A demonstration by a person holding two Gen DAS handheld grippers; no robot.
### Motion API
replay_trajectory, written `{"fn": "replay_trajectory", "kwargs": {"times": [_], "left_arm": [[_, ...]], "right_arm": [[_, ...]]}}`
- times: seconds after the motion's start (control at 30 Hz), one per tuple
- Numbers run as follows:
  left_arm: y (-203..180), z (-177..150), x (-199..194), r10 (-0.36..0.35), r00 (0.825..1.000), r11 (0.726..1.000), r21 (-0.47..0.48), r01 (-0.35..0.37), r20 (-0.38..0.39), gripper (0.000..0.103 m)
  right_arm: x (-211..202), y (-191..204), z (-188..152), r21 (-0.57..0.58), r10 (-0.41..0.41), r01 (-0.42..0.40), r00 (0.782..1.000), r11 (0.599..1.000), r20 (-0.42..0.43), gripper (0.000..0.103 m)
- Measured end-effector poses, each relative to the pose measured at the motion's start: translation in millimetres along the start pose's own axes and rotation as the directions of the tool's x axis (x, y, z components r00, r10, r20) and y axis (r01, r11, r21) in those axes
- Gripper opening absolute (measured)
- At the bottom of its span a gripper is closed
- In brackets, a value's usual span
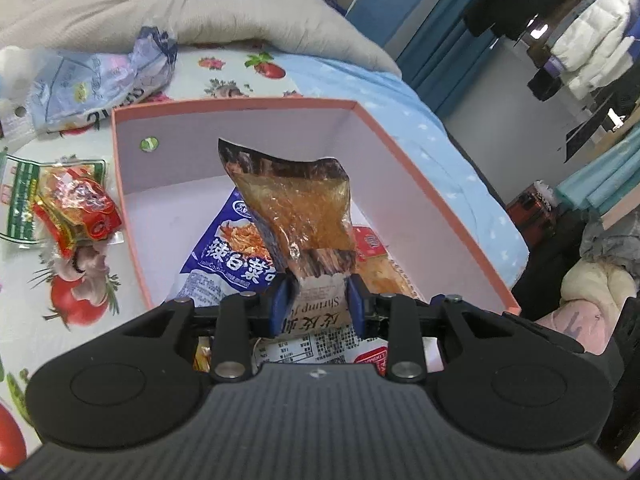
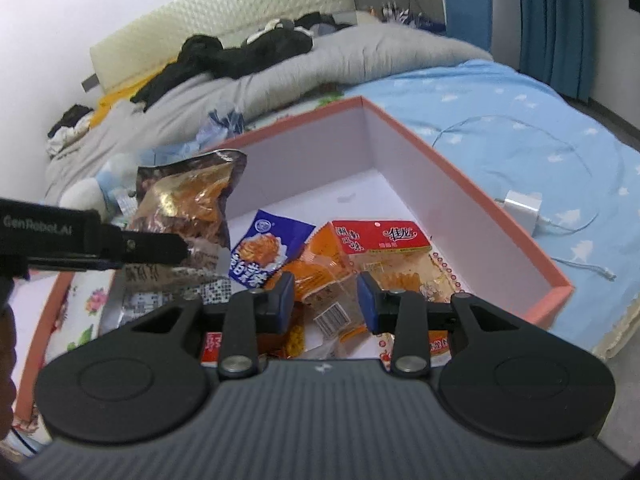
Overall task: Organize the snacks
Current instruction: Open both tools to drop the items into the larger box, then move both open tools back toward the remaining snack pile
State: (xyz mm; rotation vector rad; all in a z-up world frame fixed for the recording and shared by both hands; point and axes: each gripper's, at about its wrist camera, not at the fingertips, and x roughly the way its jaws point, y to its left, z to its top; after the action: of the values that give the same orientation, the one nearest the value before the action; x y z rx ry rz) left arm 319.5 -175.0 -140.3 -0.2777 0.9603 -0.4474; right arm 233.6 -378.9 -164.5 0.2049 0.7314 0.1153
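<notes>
A pink-rimmed box (image 1: 420, 168) with a pale inside sits on the bed. My left gripper (image 1: 318, 306) is shut on a brown shrimp snack bag (image 1: 296, 204) and holds it upright over the box. Under it lie a blue packet (image 1: 224, 256) and a red-topped packet (image 1: 372, 248). In the right wrist view, my right gripper (image 2: 326, 300) is open low over an orange packet (image 2: 320, 276) inside the box (image 2: 460, 184). The blue packet (image 2: 260, 252), the red-topped packet (image 2: 380, 236) and the held shrimp bag (image 2: 188, 200) show there, with the left gripper (image 2: 182, 249) at the left.
Left of the box on the flowered sheet lie a red snack packet (image 1: 78, 208), a green-and-white packet (image 1: 20, 200) and a pale blue bag (image 1: 100, 80). A grey duvet (image 1: 120, 12) lies behind. A white charger (image 2: 522, 208) with its cable lies on the blue sheet to the right.
</notes>
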Motion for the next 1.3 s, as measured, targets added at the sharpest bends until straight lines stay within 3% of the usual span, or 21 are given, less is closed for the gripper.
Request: {"fn": "replay_trajectory", "kwargs": {"times": [0.1,0.13,0.17,0.23,0.43,0.7,1.3], "left_arm": [[7,8,13,-0.013,1.000,1.000,-0.028,0.013,-0.014,0.036],[8,9,16,-0.012,1.000,1.000,-0.026,0.012,-0.017,0.040],[8,10,17,-0.007,1.000,1.000,-0.022,0.006,-0.019,0.051],[9,11,17,0.015,1.000,1.000,-0.018,-0.015,-0.004,0.058],[10,6,-1,0.022,0.999,1.000,-0.010,-0.021,0.029,0.058],[3,-14,-58,0.038,0.994,0.999,-0.009,-0.037,0.103,0.058],[-5,-93,-178,0.124,0.965,0.992,0.000,-0.127,0.230,0.058]], "right_arm": [[11,-2,2,0.004,0.008,-0.008,1.000,1.000,-0.016,0.038],[14,-1,2,0.003,0.010,-0.010,1.000,1.000,-0.021,0.038],[15,-1,1,0.007,0.015,-0.014,1.000,1.000,-0.025,0.038],[17,-2,0,0.017,0.017,-0.016,0.999,1.000,-0.030,0.038],[5,3,-4,0.027,0.009,-0.009,1.000,1.000,-0.018,0.038],[-36,18,-12,0.014,0.029,-0.029,0.999,0.999,0.035,0.038],[-121,63,-39,-0.057,0.125,-0.118,0.984,0.991,0.127,0.039]]}}
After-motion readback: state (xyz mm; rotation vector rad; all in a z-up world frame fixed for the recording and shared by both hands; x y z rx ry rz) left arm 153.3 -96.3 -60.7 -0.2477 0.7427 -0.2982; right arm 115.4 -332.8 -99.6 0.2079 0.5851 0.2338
